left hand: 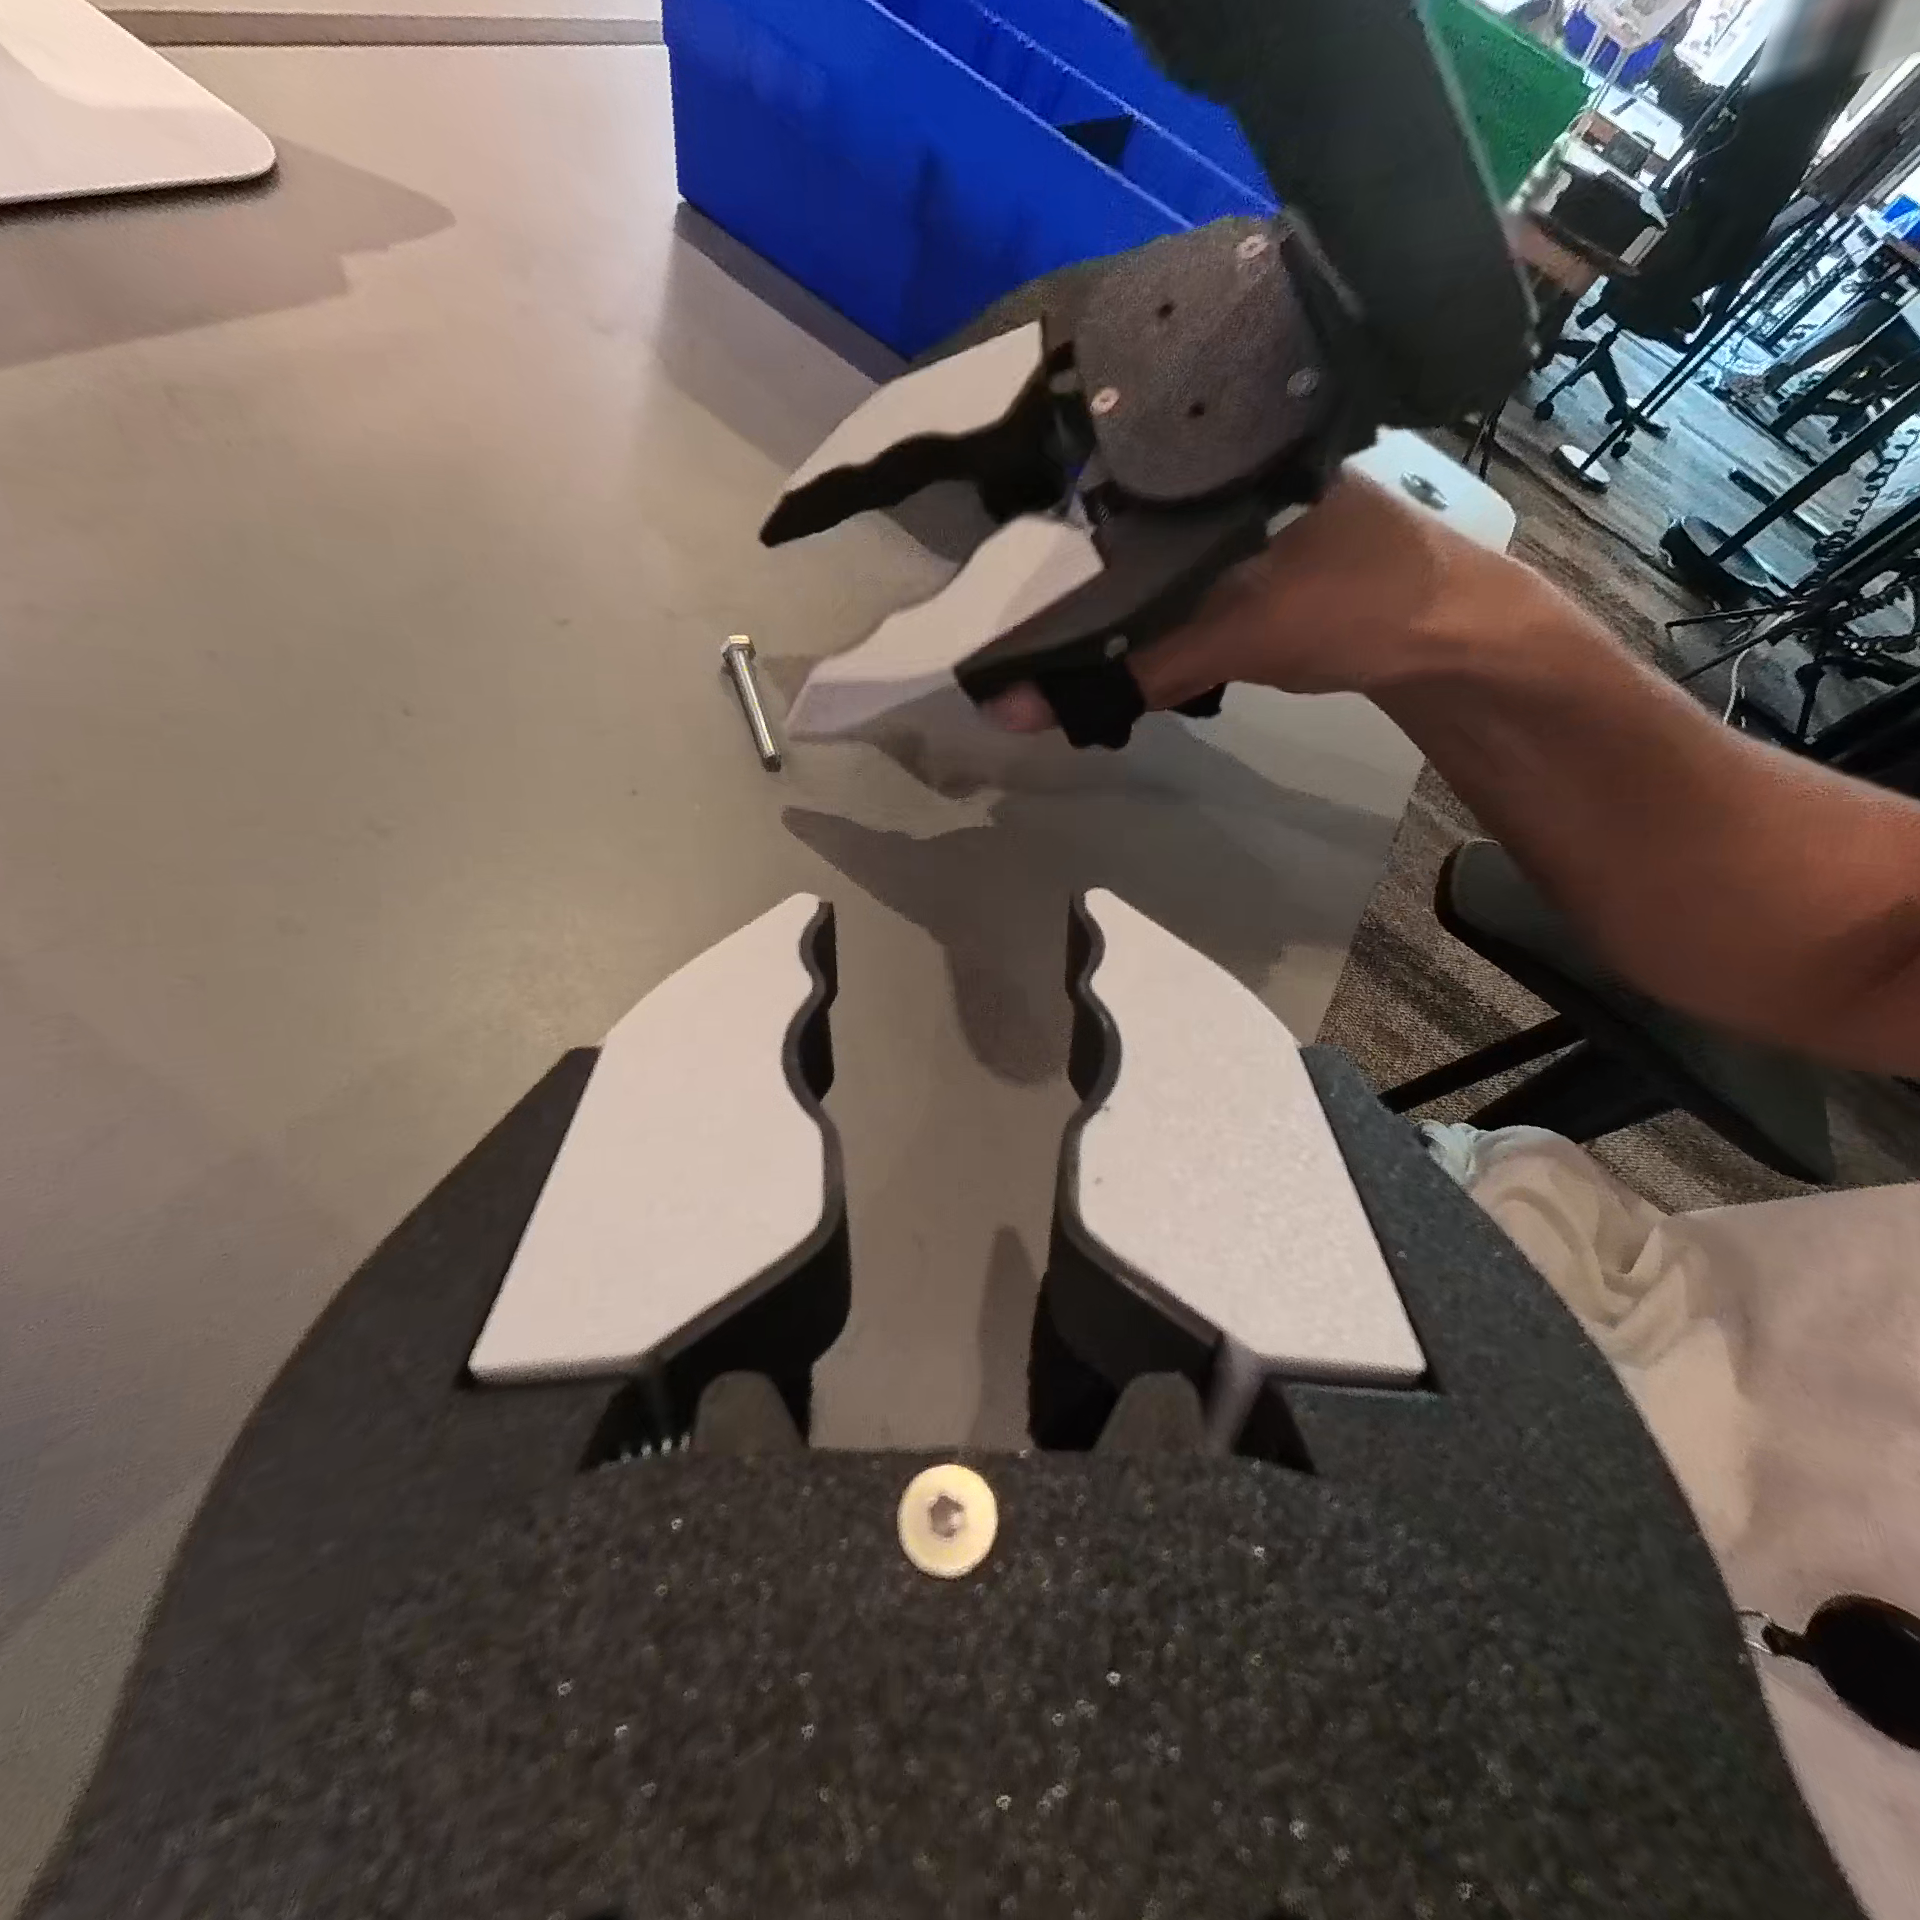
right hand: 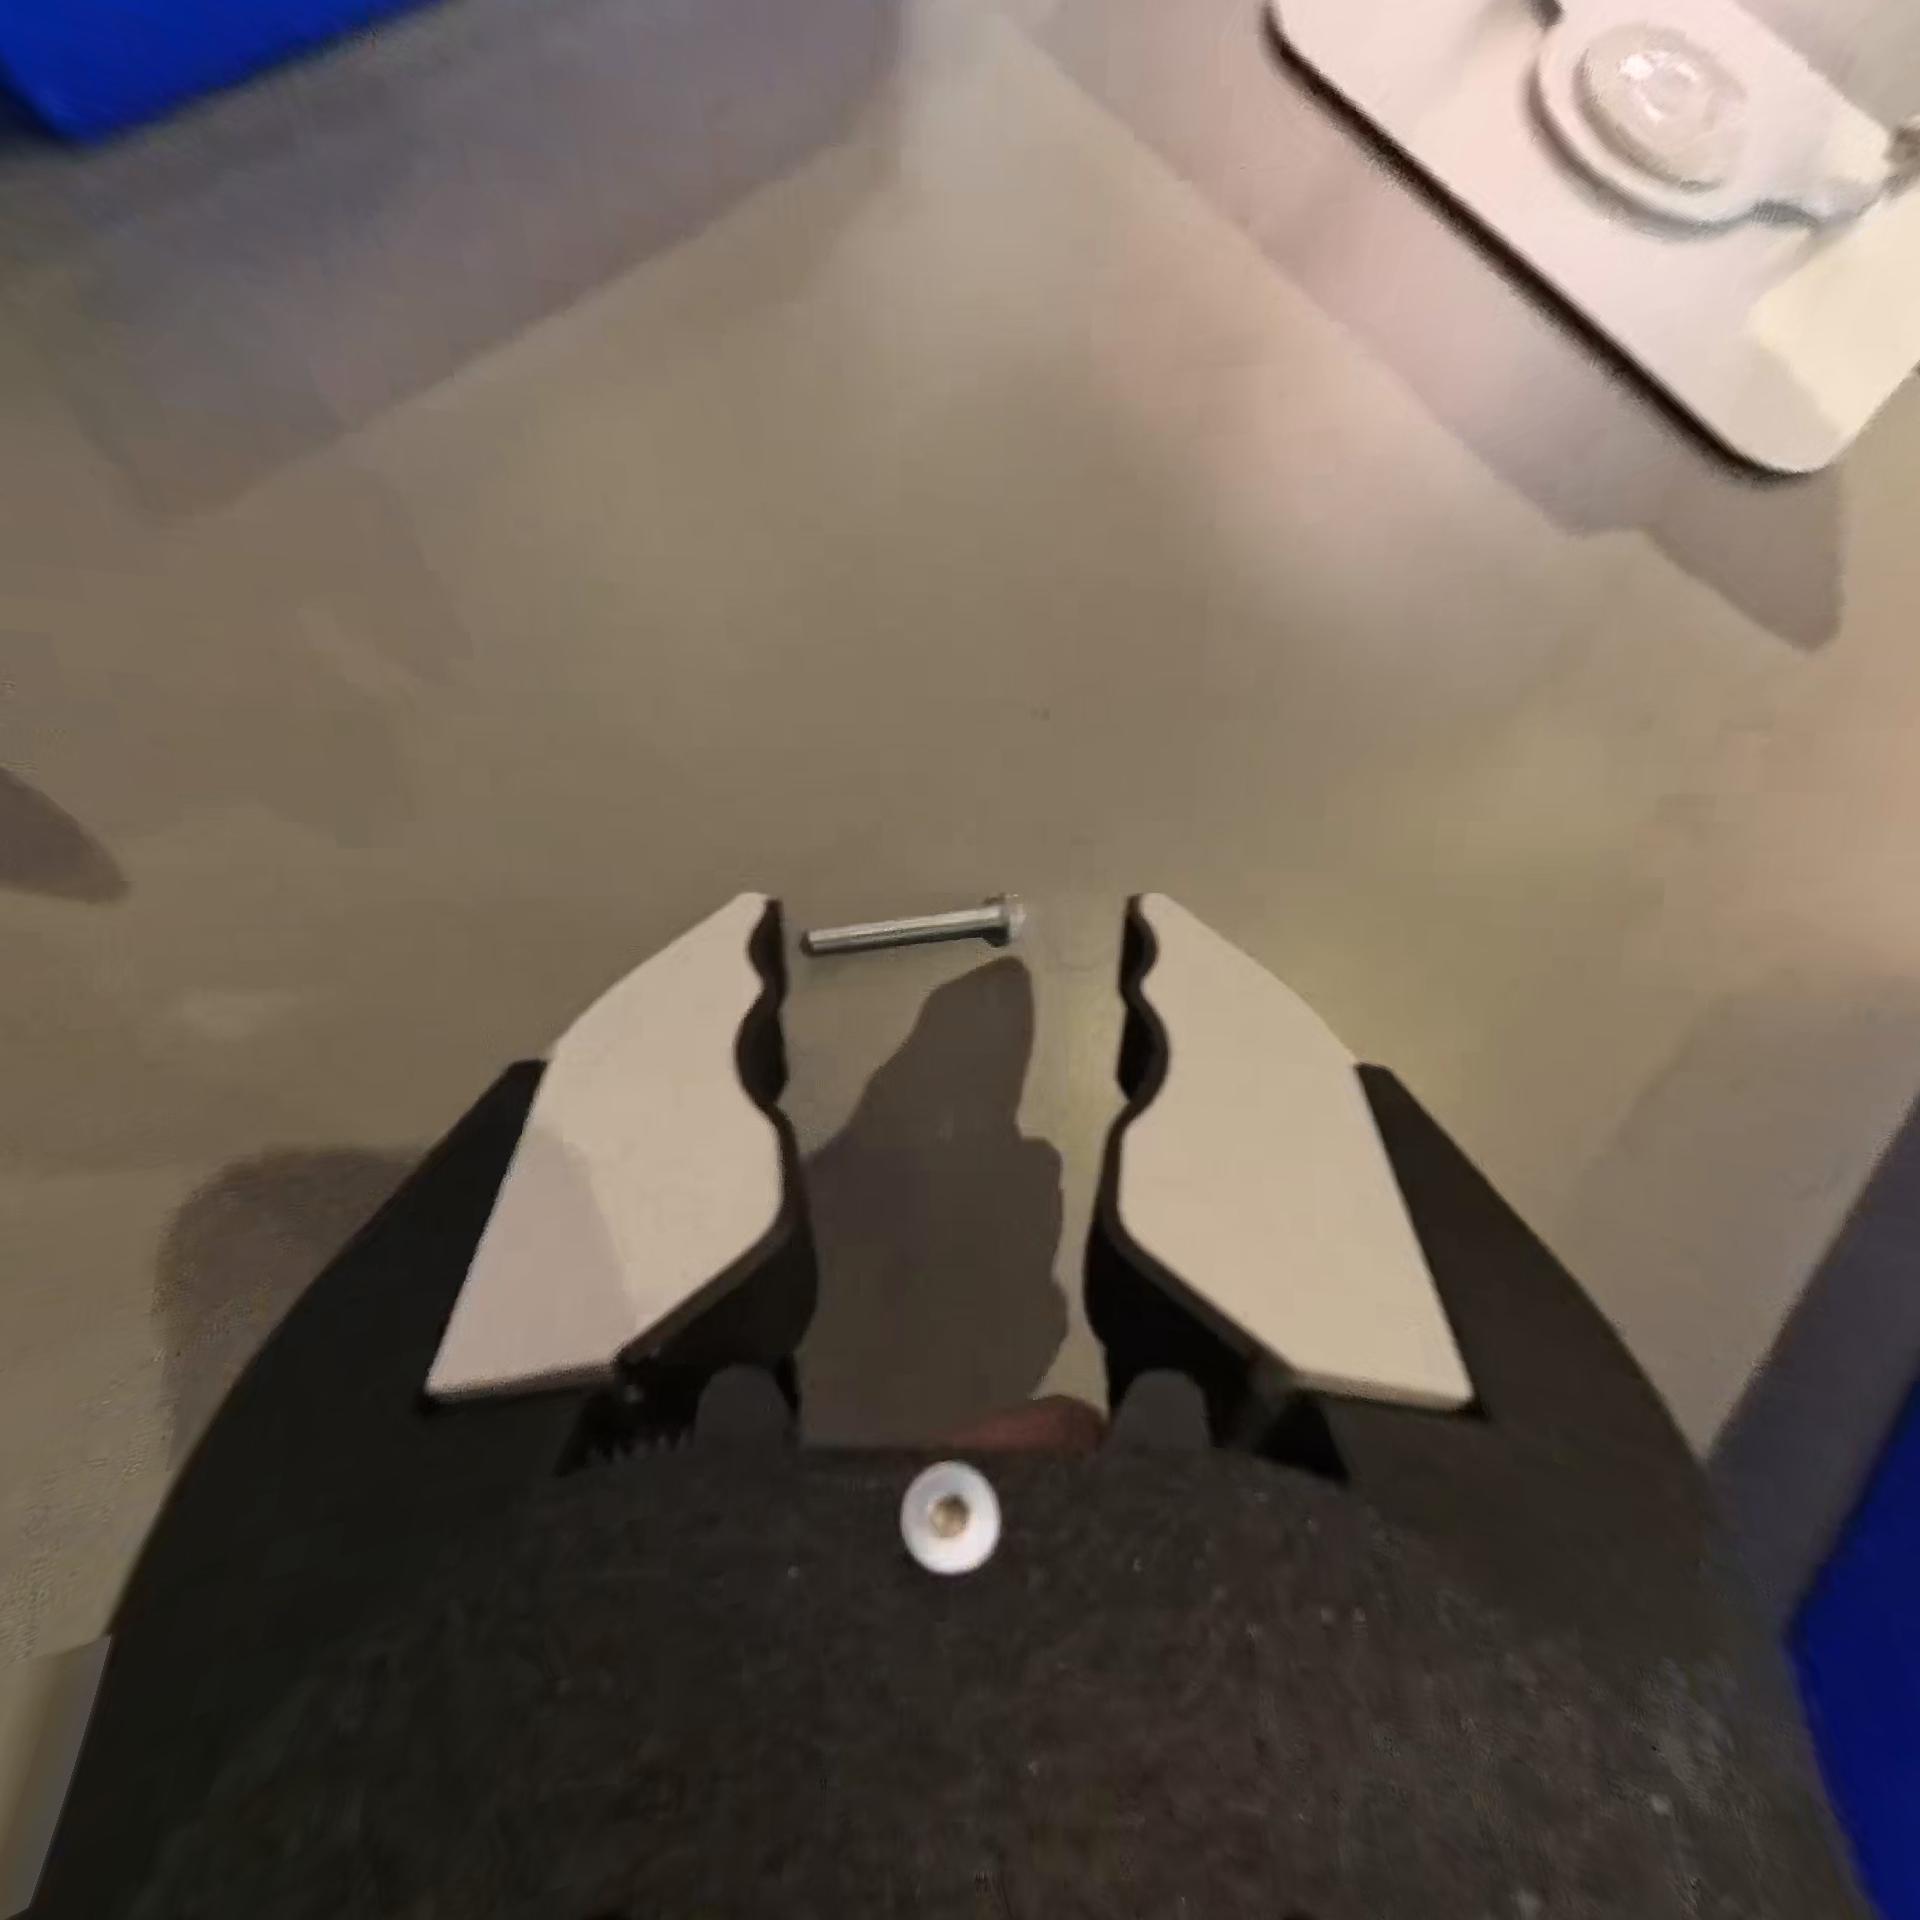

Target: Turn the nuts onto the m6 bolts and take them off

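Note:
A silver bolt (left hand: 751, 701) lies flat on the grey table (left hand: 364, 727). In the right wrist view the bolt (right hand: 914, 927) lies crosswise on the table between my right gripper's (right hand: 951, 920) open fingertips, head to the right, touching neither pad. In the left wrist view the right gripper (left hand: 795, 634) hovers over the bolt, jaws apart, held by a person's hand (left hand: 1382, 613). My left gripper (left hand: 951, 925) is open with nothing between its fingers, nearer the table's front, a short way from the bolt. No nut shows.
A blue bin (left hand: 935, 156) stands at the back of the table. A white flat base (right hand: 1621, 208) with a clear dome lies on the table's far side. The table's edge (left hand: 1371, 904), a chair and a carpeted floor are at the right. The left gripper is farther from the white flat base (right hand: 1621, 208), some 40 cm, than the right, some 30 cm.

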The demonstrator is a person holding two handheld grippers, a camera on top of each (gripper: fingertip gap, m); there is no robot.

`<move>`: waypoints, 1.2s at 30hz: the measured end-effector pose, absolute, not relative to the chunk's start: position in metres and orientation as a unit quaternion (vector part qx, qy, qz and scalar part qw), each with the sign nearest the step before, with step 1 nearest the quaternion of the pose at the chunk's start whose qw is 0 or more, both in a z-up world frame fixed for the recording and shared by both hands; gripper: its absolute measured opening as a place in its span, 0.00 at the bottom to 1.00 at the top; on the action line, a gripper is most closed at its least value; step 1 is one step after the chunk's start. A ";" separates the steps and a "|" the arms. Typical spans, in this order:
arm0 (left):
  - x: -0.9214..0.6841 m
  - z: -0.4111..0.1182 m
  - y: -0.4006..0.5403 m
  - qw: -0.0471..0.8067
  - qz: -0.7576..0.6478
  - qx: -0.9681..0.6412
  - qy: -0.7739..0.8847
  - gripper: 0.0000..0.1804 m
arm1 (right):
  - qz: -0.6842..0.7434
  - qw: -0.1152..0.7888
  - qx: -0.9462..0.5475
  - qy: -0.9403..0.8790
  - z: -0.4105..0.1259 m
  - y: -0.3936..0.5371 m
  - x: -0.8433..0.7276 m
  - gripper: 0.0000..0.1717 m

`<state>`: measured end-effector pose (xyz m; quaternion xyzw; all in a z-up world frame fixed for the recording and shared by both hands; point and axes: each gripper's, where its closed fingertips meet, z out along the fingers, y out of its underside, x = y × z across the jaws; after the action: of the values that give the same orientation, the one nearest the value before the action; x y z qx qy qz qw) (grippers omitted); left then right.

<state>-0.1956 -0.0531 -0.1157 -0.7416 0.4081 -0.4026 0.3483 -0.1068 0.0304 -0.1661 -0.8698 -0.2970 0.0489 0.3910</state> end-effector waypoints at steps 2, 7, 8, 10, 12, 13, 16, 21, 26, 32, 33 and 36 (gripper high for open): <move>-0.195 -0.118 -0.054 0.346 -0.399 -0.742 0.412 0.23 | 0.052 0.367 -0.872 -0.319 -0.178 0.029 -0.112 0.41; -0.193 -0.126 -0.057 0.345 -0.376 -0.742 0.434 0.23 | 0.061 0.351 -0.877 -0.323 -0.189 0.035 -0.114 0.38; -0.192 -0.127 -0.058 0.345 -0.373 -0.741 0.439 0.23 | 0.078 0.346 -0.879 -0.319 -0.191 0.035 -0.115 0.36; -0.192 -0.129 -0.060 0.343 -0.369 -0.741 0.444 0.23 | 0.123 0.328 -0.881 -0.317 -0.193 0.030 -0.119 0.28; -0.192 -0.130 -0.060 0.342 -0.371 -0.741 0.444 0.23 | 0.129 0.333 -0.879 -0.315 -0.193 0.030 -0.119 0.27; -0.192 -0.130 -0.060 0.340 -0.373 -0.741 0.443 0.23 | 0.127 0.338 -0.878 -0.315 -0.193 0.030 -0.119 0.27; -0.192 -0.128 -0.058 0.340 -0.381 -0.741 0.437 0.23 | 0.128 0.343 -0.876 -0.313 -0.193 0.030 -0.118 0.27; -0.195 -0.125 -0.056 0.349 -0.376 -0.740 0.435 0.23 | 0.089 0.401 -0.860 -0.304 -0.144 0.032 -0.094 0.27; -0.197 -0.123 -0.055 0.356 -0.372 -0.739 0.435 0.23 | -0.052 0.485 -0.837 -0.248 -0.025 0.044 0.021 0.27; -0.196 -0.125 -0.051 0.354 -0.372 -0.743 0.429 0.23 | -0.094 0.363 -0.910 -0.174 -0.042 0.101 0.180 0.27; -0.196 -0.126 -0.050 0.357 -0.371 -0.744 0.427 0.23 | -0.087 0.325 -0.926 -0.170 -0.062 0.111 0.198 0.27; -0.195 -0.124 -0.045 0.367 -0.371 -0.742 0.421 0.23 | -0.055 0.243 -0.958 -0.145 -0.111 0.140 0.231 0.27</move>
<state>-0.1953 -0.0449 -0.1235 -0.7420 0.4206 -0.3710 0.3672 0.2312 0.1404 -0.1108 -0.9577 -0.1451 -0.0549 0.2425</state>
